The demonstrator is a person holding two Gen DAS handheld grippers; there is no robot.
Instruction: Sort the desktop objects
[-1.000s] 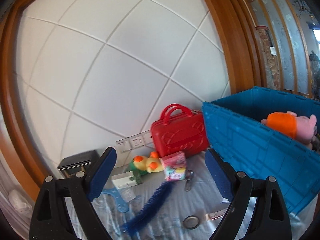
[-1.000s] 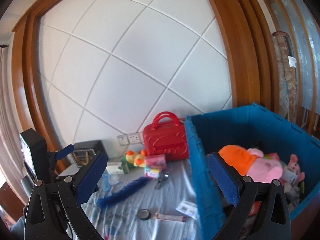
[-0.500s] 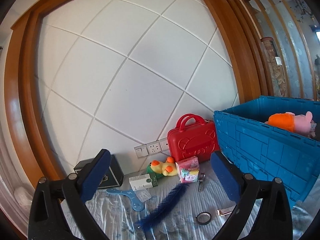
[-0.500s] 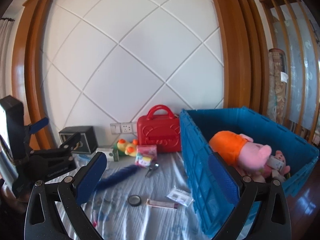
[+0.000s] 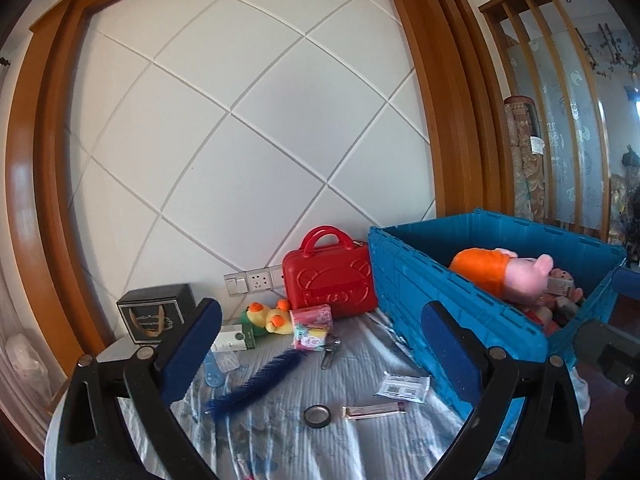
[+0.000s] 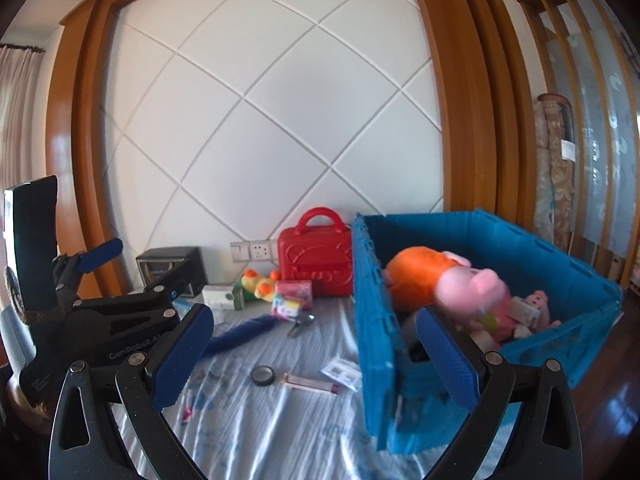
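Observation:
A blue crate (image 5: pixel 460 292) (image 6: pixel 372 300) stands on the right of the cloth-covered table and holds a pink and orange plush pig (image 5: pixel 504 276) (image 6: pixel 440 280). Loose on the cloth lie a blue feather (image 5: pixel 256 380) (image 6: pixel 240 334), a yellow duck plush (image 5: pixel 268 314), a pink packet (image 5: pixel 312 322), a metal clip (image 5: pixel 330 352), a black ring (image 5: pixel 317 415), a thin tube (image 5: pixel 374 410) and a white sachet (image 5: pixel 402 382). My left gripper (image 5: pixel 320 350) (image 6: pixel 140 264) hangs open and empty over the table's near side. My right gripper (image 6: pixel 314 356) is open and empty beside the crate's near corner.
A red toy case (image 5: pixel 328 280) stands against the white panelled wall, by wall sockets (image 5: pixel 256 280). A black box (image 5: pixel 156 312) and a white-green carton (image 5: pixel 234 340) sit at the back left. Wooden frame and slats rise on the right.
Both grippers have drawn back from the wall, so the table objects look smaller. The crate's inside now shows in the left wrist view. The left jaws widened slightly.

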